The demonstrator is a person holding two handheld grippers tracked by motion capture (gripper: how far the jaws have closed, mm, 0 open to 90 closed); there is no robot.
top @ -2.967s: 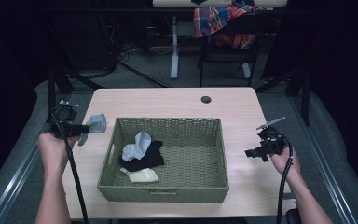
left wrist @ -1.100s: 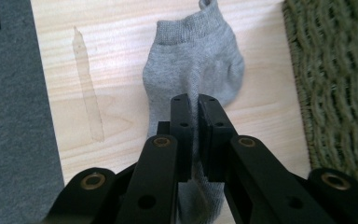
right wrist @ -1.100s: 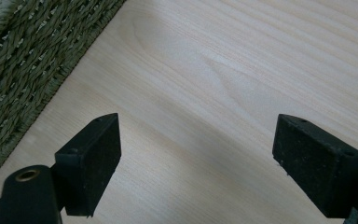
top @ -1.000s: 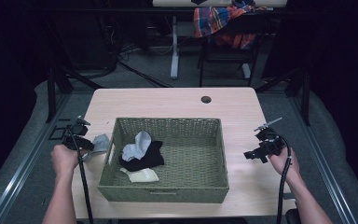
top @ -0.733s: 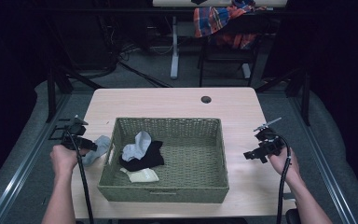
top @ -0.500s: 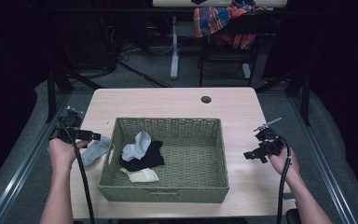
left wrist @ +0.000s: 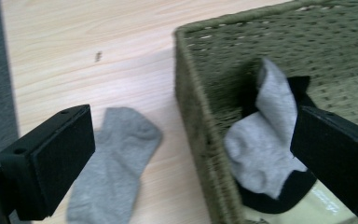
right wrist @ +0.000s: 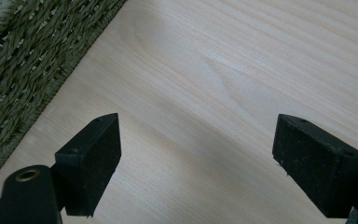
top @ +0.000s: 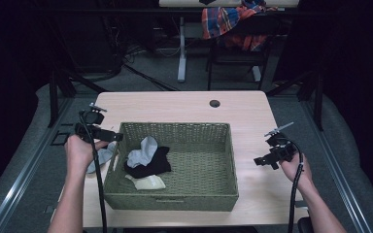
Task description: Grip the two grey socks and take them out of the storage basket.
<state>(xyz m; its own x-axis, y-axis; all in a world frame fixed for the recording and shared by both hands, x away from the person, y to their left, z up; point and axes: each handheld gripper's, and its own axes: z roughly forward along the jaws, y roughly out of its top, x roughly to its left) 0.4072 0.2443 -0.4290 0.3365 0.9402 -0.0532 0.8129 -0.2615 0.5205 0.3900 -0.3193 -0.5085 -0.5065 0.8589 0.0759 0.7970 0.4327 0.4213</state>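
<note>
Left gripper (left wrist: 191, 172), jaws wide, hovers above grey sock (left wrist: 114, 168) beside basket (left wrist: 200, 130).

Past the far edge of your wooden table (top: 175, 104) stands a dark chair (top: 238, 53) with a red, blue and orange plaid cloth (top: 228, 19) draped over it. Left of the chair a white post (top: 181, 48) rises from the grey floor (top: 29, 160) (dark cables (top: 141, 73) trail nearby). A small black round cap (top: 214, 103) sits near the table's far edge.

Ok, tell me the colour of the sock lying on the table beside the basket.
Plain grey sock, clearest in the left gripper view.
</note>
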